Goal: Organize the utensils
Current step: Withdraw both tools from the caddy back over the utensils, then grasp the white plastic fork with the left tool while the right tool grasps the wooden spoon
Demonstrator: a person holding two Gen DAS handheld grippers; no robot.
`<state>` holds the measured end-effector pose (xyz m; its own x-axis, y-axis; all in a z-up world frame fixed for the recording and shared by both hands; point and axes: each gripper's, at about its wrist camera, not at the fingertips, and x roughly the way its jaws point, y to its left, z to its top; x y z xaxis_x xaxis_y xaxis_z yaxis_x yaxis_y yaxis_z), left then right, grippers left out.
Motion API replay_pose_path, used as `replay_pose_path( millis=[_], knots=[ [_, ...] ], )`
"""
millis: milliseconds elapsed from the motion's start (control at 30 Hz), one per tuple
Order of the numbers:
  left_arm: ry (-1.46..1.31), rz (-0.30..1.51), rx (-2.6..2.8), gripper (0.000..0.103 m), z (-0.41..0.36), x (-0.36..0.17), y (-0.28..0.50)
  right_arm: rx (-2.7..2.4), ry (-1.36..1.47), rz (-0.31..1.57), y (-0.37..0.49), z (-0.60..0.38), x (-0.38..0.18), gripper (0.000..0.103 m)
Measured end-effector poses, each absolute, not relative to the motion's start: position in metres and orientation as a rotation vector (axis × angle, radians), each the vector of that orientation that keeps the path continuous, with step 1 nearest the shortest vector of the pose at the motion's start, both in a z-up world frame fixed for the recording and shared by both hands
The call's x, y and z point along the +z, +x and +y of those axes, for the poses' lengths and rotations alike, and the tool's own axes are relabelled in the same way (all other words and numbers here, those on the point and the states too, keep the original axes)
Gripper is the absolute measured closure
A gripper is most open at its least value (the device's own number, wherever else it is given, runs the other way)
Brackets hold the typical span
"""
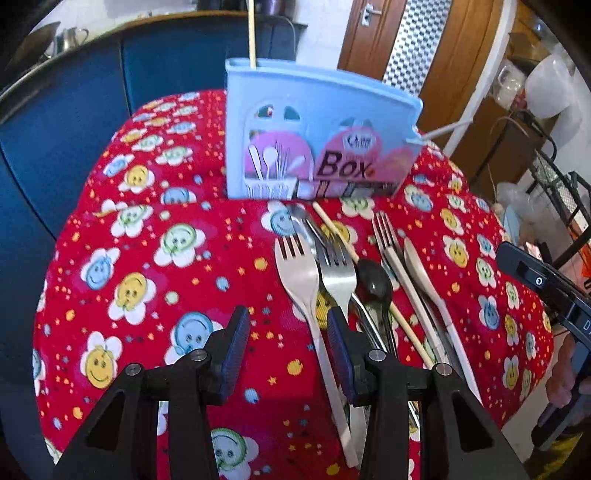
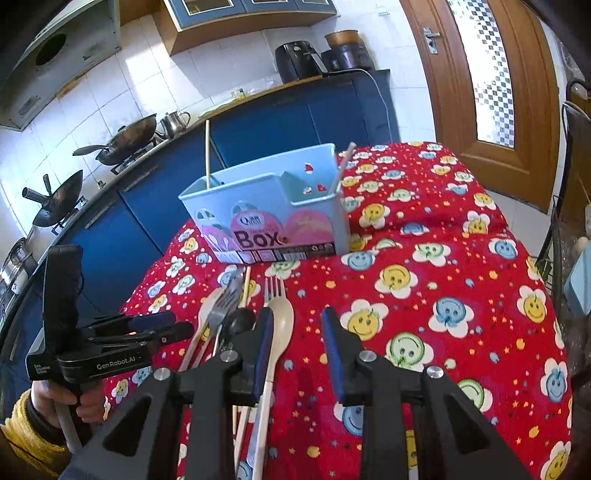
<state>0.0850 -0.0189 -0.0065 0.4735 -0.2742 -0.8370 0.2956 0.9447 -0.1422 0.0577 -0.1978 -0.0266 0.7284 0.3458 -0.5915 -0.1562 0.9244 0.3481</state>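
A light blue utensil box stands on the red flowered tablecloth. One chopstick stands in its left compartment and a grey stick leans in its right one. In front of it lie a cream fork, a steel fork, a black spoon, a chopstick, another fork and a cream spoon. My left gripper is open and empty, just left of the pile. My right gripper is open and empty, just right of the cream spoon.
A blue kitchen counter with woks runs behind the table. A wooden door stands at the right. A metal rack is beside the table's right edge. The left gripper also shows in the right wrist view.
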Motion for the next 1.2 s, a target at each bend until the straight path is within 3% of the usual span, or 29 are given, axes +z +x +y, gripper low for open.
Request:
replay_pose_path(
  millis=[733, 900, 1200],
  knots=[
    [0.18, 1.137, -0.357, 0.073, -0.045, -0.014, 0.102, 0.295, 0.279, 0.762, 0.061, -0.195, -0.035, 0.069],
    [0.141, 1.132, -0.361, 0.095, -0.037, -0.014, 0.102, 0.296, 0.275, 0.791, 0.064, -0.19, -0.036, 0.069],
    [-0.02, 1.053, -0.395, 0.098, -0.001, -0.014, 0.091, 0.279, 0.241, 0.836, 0.063, -0.181, -0.032, 0.069]
  ],
)
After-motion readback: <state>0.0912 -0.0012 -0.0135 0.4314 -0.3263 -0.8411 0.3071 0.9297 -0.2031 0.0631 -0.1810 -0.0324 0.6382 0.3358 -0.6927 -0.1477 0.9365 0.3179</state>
